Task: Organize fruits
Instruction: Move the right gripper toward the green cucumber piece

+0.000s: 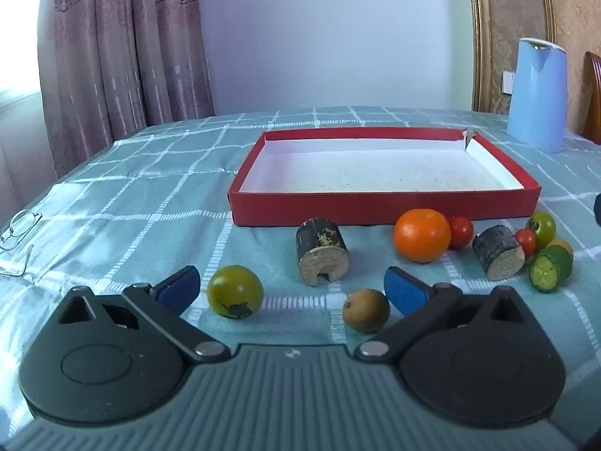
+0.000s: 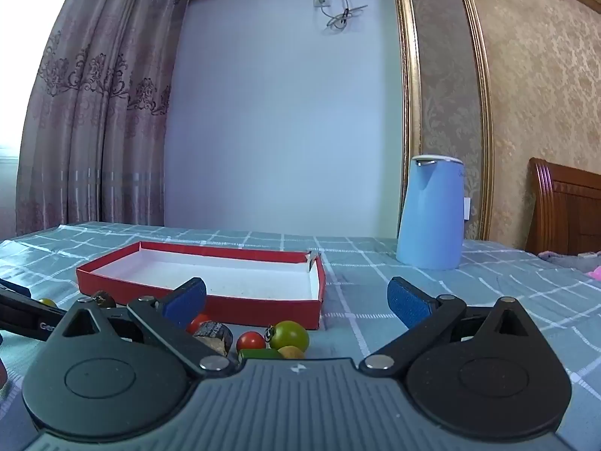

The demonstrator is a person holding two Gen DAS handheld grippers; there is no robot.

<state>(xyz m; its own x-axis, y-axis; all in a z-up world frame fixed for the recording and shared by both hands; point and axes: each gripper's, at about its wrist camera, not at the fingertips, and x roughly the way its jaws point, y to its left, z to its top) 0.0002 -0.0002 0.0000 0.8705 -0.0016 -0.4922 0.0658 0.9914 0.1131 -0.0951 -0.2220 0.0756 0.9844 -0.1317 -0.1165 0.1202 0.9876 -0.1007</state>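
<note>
not yet started: box (image 1: 383,203) mid-table, empty; fruits (image 1: 422,235) scattered along its near wall, toward the table's near edge. left gripper (image 1: 291,293) and right gripper (image 2: 296,300) both wide open, holding nothing. next, probably: close on green tomato (image 1: 234,291), lift into box.

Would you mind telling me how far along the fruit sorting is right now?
Nothing looks done: the red box holds no fruit. Nothing is in hand either; the left gripper and right gripper are both open with nothing held. Everything remains: the orange, green tomato, brown fruit and red cherry tomatoes all lie on the tablecloth.
</note>
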